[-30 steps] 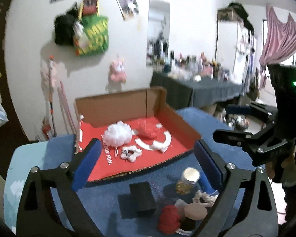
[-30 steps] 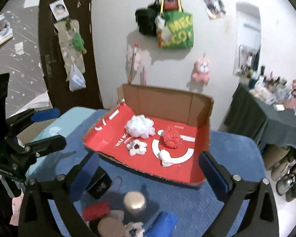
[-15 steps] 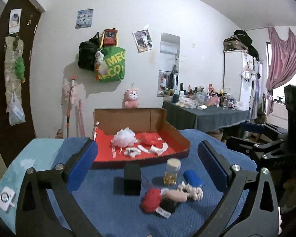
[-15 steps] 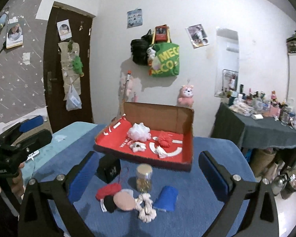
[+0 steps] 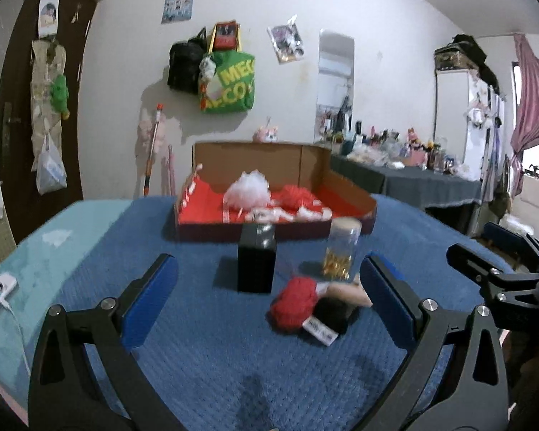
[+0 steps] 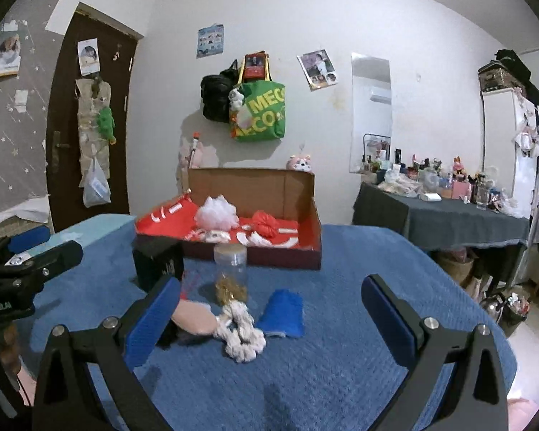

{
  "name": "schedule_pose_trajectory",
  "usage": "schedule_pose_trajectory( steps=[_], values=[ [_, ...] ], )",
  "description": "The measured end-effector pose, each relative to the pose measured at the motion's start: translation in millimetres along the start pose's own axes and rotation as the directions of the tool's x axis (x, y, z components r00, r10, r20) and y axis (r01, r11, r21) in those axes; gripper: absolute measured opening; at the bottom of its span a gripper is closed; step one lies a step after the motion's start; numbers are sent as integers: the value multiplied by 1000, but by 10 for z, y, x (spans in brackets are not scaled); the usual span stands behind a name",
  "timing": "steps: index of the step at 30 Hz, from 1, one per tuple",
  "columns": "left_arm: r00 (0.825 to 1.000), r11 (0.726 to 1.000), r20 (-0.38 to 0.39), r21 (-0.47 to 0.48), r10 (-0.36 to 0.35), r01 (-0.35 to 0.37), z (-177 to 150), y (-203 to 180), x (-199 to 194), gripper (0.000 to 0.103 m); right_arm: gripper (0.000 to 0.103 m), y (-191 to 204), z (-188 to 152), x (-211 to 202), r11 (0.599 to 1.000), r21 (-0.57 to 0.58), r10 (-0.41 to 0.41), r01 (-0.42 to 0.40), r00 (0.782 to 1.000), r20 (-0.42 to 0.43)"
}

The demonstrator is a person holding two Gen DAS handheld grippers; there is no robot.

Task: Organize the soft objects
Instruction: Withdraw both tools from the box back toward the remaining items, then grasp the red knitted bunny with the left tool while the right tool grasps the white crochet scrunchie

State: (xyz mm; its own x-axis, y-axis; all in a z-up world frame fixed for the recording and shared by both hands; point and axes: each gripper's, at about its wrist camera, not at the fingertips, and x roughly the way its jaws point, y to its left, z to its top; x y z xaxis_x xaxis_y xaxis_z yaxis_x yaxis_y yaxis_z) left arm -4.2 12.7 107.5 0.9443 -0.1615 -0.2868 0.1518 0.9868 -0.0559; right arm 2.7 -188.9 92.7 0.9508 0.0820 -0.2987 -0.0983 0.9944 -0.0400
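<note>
Your left gripper (image 5: 269, 280) and right gripper (image 6: 271, 298) both have their fingers wide apart, holding nothing. The soft things, red pom-pom (image 5: 294, 304), white rope toy (image 6: 241, 328) and blue cloth (image 6: 284, 313), lie on the blue blanket (image 6: 341, 359), before the cardboard box (image 6: 255, 190).

From my left wrist camera I look low across the blue blanket (image 5: 204, 352) toward the cardboard box (image 5: 269, 194) at the far wall. My right wrist camera sits beside it, facing likewise. Both share the box, the jar (image 6: 230, 269), and, somewhat blurred, the black box (image 5: 257, 262).
</note>
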Motion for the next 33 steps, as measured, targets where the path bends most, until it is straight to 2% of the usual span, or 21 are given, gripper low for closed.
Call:
schedule_pose_trajectory(
  steps=[10, 16, 24, 30, 33],
  values=[
    [996, 1000, -93, -15, 16, -17, -362, -12, 271, 103, 103, -67, -334, 257, 999, 48, 17, -12, 994, -109],
    [988, 1000, -155, -20, 16, -20, -469, 9, 399, 103, 103, -94, -474, 378, 997, 76, 41, -28, 983, -177],
    [978, 1000, -207, -10, 3, -5, -476, 16, 520, 103, 103, -115, -479, 529, 996, 74, 56, -40, 969, -241],
    [959, 1000, -285, 13, -12, 16, -425, 40, 685, 103, 103, -99, -433, 729, 998, 27, 56, -50, 944, -325],
    [941, 998, -334, 18, -44, 53, -378, 64, 789, 103, 103, -93, -410, 840, 998, -1, 57, -62, 924, -377]
  ],
)
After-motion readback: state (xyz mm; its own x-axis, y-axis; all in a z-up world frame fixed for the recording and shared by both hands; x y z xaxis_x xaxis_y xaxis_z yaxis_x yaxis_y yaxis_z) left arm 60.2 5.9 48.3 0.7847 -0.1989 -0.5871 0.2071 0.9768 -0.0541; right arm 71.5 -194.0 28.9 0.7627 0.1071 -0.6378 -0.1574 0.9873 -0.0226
